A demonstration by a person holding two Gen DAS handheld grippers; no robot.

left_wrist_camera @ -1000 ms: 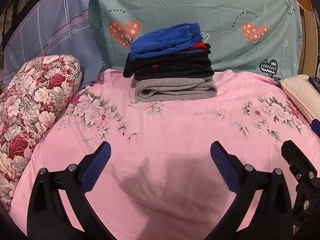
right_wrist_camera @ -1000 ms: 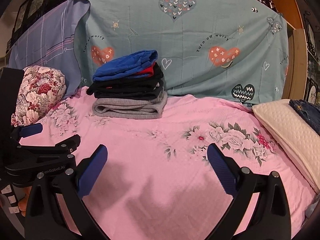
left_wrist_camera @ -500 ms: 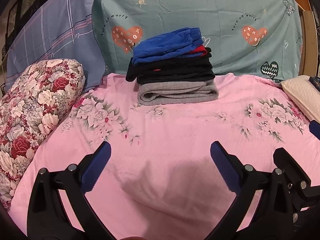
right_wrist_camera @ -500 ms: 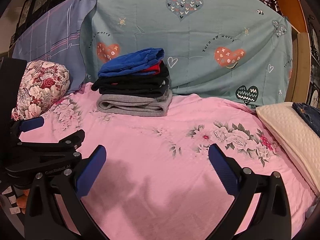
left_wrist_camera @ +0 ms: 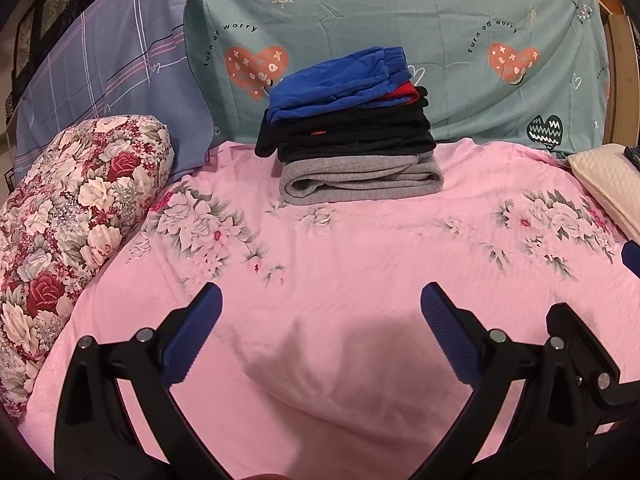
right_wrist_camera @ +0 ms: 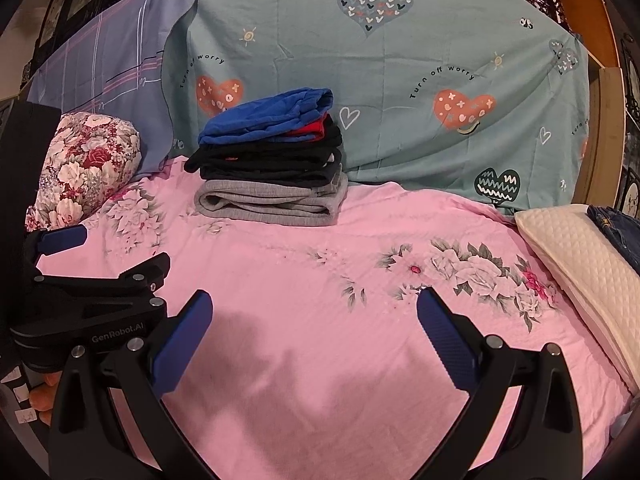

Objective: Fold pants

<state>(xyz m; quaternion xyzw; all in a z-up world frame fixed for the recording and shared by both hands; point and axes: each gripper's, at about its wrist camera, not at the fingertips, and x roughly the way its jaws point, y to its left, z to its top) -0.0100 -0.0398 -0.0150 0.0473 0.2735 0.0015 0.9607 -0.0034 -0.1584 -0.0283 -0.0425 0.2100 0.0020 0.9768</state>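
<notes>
A stack of folded pants rests at the far side of the pink flowered bed sheet: grey at the bottom, black ones in the middle, red, and blue on top. My left gripper hovers open over the near part of the sheet, holding nothing. Beside it my right gripper is also open and holds nothing. The left gripper's body shows at the left of the right wrist view. Dark blue denim lies on a cream pillow at the far right.
A flowered bolster pillow lies along the left edge of the bed. A cream quilted pillow lies at the right. A teal heart-print cloth and a lilac striped cloth hang behind the stack.
Both grippers have tilted up and drawn back slightly, so the stack sits lower in the views. Both stay open and nothing on the bed has moved.
</notes>
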